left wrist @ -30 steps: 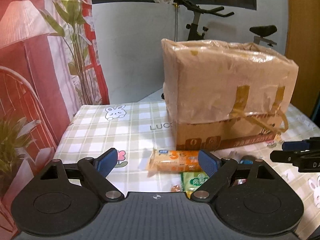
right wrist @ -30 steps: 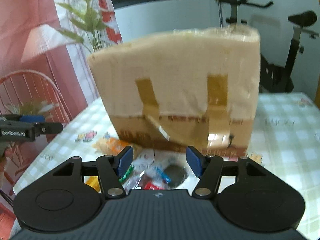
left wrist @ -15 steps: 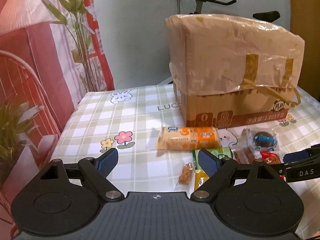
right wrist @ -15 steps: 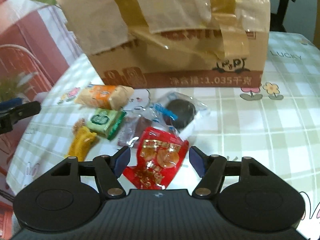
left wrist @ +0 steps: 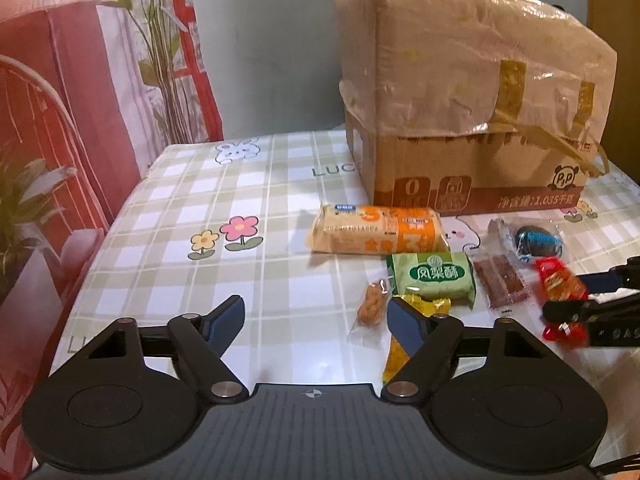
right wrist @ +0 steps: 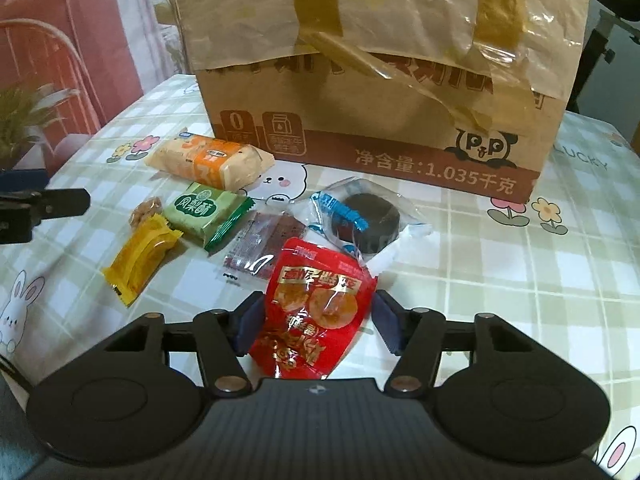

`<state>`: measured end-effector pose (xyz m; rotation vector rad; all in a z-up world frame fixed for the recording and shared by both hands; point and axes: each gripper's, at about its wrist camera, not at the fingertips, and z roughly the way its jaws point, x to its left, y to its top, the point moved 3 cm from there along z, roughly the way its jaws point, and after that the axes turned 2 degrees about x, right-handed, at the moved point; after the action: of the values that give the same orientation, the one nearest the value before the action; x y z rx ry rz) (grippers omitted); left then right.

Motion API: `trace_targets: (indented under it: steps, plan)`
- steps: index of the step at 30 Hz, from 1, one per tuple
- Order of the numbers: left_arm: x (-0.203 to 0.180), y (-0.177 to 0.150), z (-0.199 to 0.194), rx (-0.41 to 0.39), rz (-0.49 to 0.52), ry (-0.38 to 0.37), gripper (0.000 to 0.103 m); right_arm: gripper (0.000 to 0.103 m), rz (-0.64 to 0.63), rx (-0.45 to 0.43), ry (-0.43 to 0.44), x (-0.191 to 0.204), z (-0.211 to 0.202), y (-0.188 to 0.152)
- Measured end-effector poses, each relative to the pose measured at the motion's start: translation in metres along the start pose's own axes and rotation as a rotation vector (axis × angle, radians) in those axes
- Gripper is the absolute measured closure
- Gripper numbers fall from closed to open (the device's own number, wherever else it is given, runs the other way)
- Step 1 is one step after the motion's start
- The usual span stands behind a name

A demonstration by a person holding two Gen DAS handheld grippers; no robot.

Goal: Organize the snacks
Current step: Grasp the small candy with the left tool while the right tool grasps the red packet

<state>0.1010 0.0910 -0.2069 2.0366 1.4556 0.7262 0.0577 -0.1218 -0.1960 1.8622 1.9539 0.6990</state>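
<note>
Several snack packets lie on the checked tablecloth in front of a cardboard box. My right gripper is open, its jaws on either side of a red packet. Beyond lie a dark cookie in clear wrap, a brown bar, a green packet, a yellow packet, a small nut packet and an orange packet. My left gripper is open and empty over the cloth, left of the yellow packet and nut packet. The green packet and orange packet lie ahead.
The tall cardboard box, partly wrapped in brown plastic and tape, stands at the back of the table. A red patterned curtain and plant stems stand left of the table edge. The right gripper shows at the far right of the left wrist view.
Both grippers have tilted down and moved closer to the table. My right gripper has come down around the red packet. The left gripper's jaws stand a little narrower.
</note>
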Motion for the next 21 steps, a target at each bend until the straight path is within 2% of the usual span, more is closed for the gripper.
trace_targets:
  steps: [2,8,12,15,20,21]
  plan:
    - [-0.001,0.001,0.005,-0.001,0.017,0.002,0.029,0.051,0.002,-0.009,-0.001,-0.002,-0.002,-0.001]
    - [-0.004,0.008,0.028,0.01,0.062,-0.004,0.04,0.053,0.029,-0.017,0.021,-0.006,-0.004,-0.001]
    - [-0.011,0.01,0.038,0.013,0.056,-0.074,0.041,0.053,0.039,-0.02,0.03,-0.007,-0.005,-0.002]
    - [-0.017,0.01,0.045,0.028,0.062,-0.072,0.044,0.054,0.05,-0.023,0.037,-0.009,-0.006,-0.003]
    - [-0.021,0.005,0.053,0.06,0.062,-0.073,0.063,0.054,0.059,-0.03,0.044,-0.009,-0.006,-0.004]
    - [-0.022,0.003,0.054,0.066,0.06,-0.076,0.065,0.054,0.06,-0.031,0.044,-0.009,-0.006,-0.004]
